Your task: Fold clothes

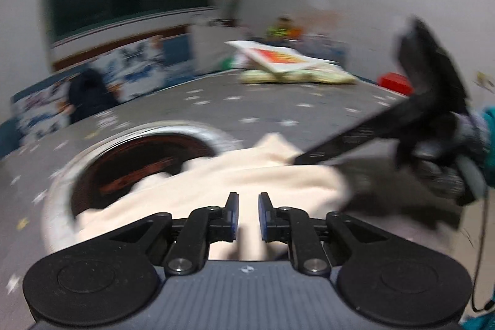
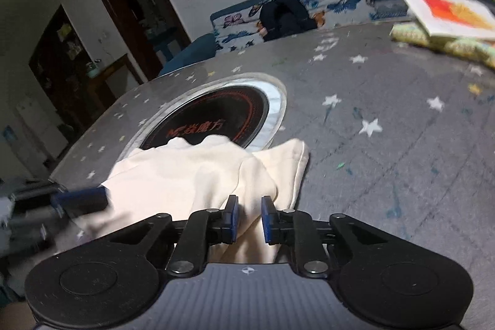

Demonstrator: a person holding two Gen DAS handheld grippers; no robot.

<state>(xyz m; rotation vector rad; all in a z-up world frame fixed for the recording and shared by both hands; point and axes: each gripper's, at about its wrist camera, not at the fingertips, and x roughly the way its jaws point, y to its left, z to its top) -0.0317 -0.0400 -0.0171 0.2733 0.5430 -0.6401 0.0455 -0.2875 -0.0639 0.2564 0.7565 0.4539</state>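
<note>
Two grippers work over a grey star-patterned table [image 2: 386, 150]. One cream garment [image 2: 198, 172] lies bunched near the table's near edge, its far folds overlapping the rim of a round inset cooktop [image 2: 222, 113]. Left gripper [image 1: 248, 214]: jaws parted, cloth beneath and between them, not clamped. Right gripper [image 2: 249, 217]: jaws parted, a fold of cream cloth running between the pads; contact cannot be confirmed. A book [image 2: 448, 11] rests on a cushion [image 2: 433, 40] at the far edge.

The garment [image 2: 201, 175] lies on the table [image 2: 386, 144], overlapping the round cooktop [image 2: 216, 116]; a book [image 2: 445, 10] rests on cushions [image 2: 433, 42] behind.
</note>
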